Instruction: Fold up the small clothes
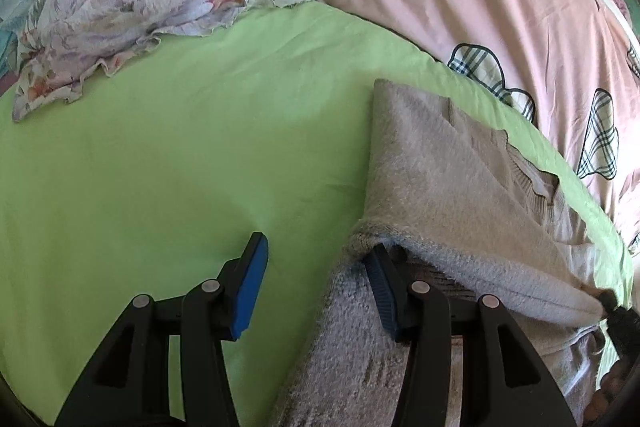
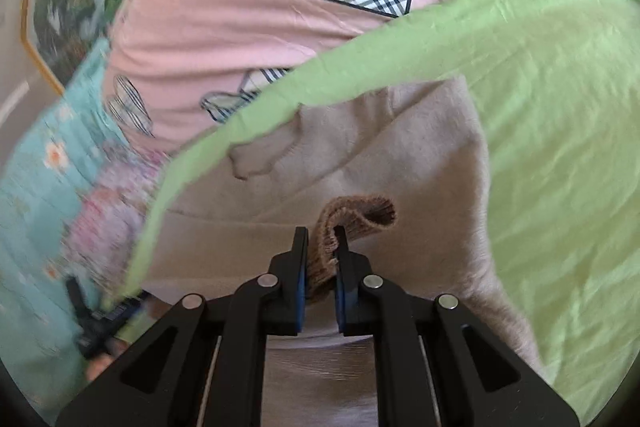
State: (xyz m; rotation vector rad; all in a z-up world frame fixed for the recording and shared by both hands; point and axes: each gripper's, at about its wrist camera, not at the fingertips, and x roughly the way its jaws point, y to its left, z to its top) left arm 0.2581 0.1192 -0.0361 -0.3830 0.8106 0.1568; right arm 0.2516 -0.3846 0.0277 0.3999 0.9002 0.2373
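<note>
A fuzzy beige-grey sweater (image 1: 440, 167) lies on the green sheet (image 1: 160, 147), with one side folded over. My left gripper (image 1: 316, 247) is open at the sweater's left edge. Its right finger (image 1: 380, 291) is tucked under the lifted fold, while its left pad (image 1: 252, 287) hangs free over the sheet. In the right wrist view the sweater (image 2: 400, 147) spreads ahead, a sleeve bent across it. My right gripper (image 2: 320, 233) is shut on the sweater's brown ribbed hem (image 2: 360, 215), which curls up between the blue pads.
A floral frilled pillow (image 1: 120, 7) lies at the back left. A pink quilt with plaid hearts (image 1: 500, 7) borders the sheet behind and to the right, and the quilt (image 2: 240, 7) also fills the top of the right wrist view. Teal floral bedding (image 2: 40, 167) is on the left there.
</note>
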